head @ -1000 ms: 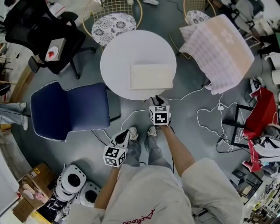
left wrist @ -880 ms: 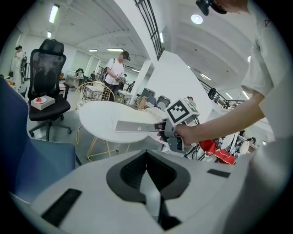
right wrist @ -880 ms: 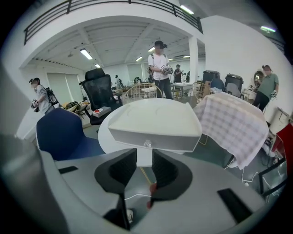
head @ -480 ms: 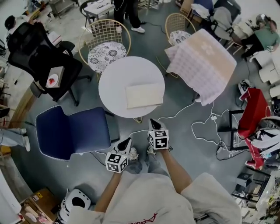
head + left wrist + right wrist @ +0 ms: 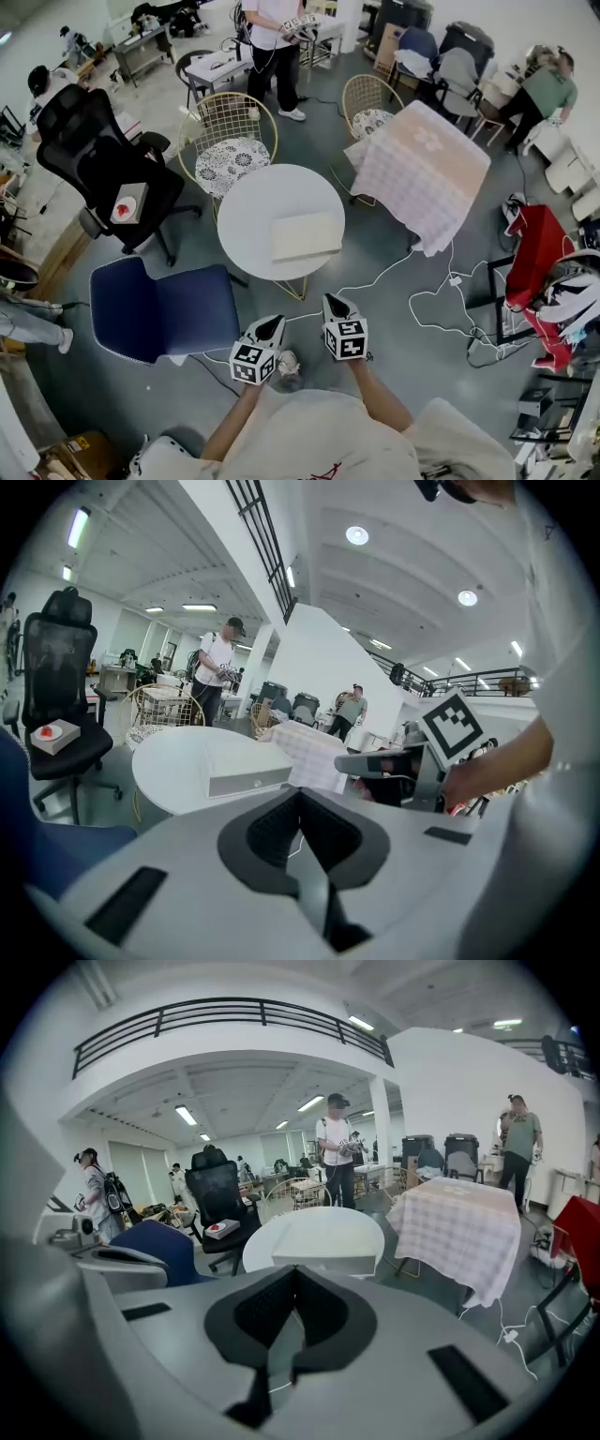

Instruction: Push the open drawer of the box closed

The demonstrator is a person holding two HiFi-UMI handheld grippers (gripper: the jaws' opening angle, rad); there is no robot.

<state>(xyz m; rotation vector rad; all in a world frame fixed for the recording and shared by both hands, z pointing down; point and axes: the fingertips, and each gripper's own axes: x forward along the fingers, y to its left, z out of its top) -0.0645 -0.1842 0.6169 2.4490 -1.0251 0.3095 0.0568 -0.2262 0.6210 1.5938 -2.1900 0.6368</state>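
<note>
White box [image 5: 307,235] on table [image 5: 248,202]; left tool [image 5: 271,323], right tool [image 5: 331,301] closed.

No text, label or number can be read anywhere. Red cursive lettering [image 5: 302,472] on the person's pale shirt [image 5: 309,427], at the bottom edge of the head view, is cut off and illegible. The black-and-white square markers [image 5: 249,360] low in that view bear patterns only.

Pale short-sleeved shirt [image 5: 319,433] — red script print
</note>
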